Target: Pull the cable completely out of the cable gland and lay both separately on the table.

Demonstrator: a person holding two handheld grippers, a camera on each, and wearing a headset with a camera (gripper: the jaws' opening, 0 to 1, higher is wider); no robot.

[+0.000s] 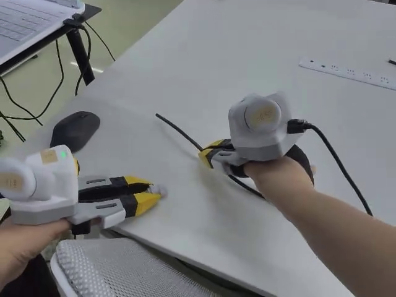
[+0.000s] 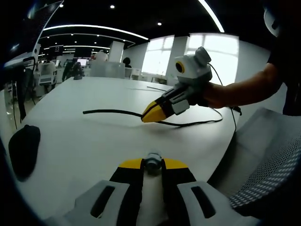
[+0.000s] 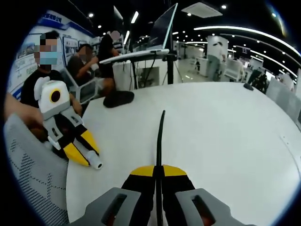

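Gland [image 2: 152,160] in left tongs [image 1: 148,192], cable [image 3: 160,129] in right tongs [image 3: 158,169]

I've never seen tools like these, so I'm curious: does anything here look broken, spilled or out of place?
Nothing stands out. The black cable lies on the white table, pinched by the right gripper. The small grey gland is held by the left gripper near the table edge, apart from the cable.

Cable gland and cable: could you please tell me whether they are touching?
Apart. The left gripper view shows bare table between the cable gland in the left gripper and the cable.
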